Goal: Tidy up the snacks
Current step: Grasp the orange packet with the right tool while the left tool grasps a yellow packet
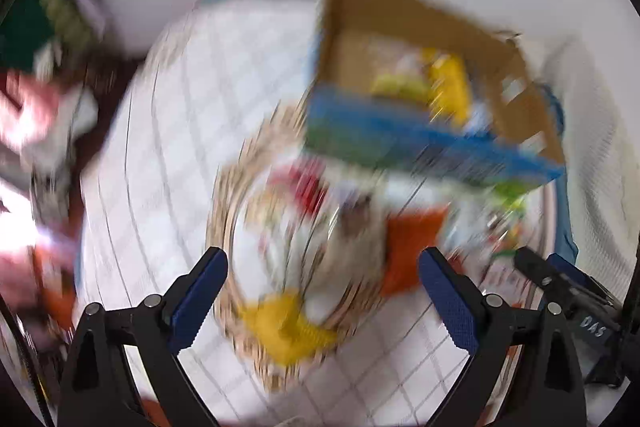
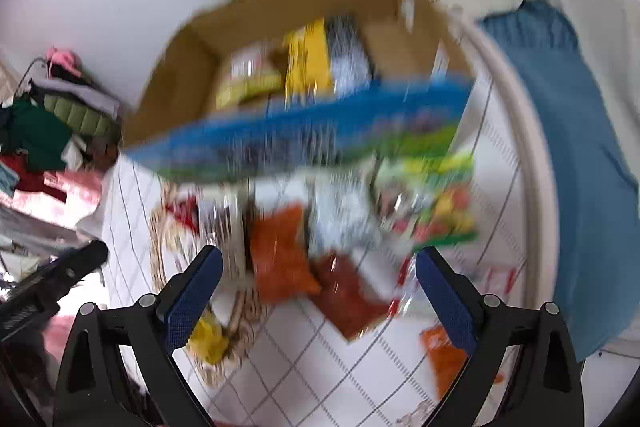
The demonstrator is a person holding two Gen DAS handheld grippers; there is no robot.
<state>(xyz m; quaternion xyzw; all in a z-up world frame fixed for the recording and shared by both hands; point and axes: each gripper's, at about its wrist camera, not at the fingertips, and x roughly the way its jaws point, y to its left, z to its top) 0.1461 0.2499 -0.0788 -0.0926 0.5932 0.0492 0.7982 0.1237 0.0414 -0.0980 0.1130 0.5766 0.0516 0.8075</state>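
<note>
Hovering: both tools (image 1: 322,281) (image 2: 318,277) spread wide, empty, above snacks (image 2: 280,255).

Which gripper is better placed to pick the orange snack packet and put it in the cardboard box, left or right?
Probably the right gripper: open, with the orange snack packet between its fingers. The left gripper, also open, faces the woven basket. The blur limits certainty.

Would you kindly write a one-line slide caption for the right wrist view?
Blurred mid-motion view: open right gripper above loose snack packets, cardboard box beyond.
</note>
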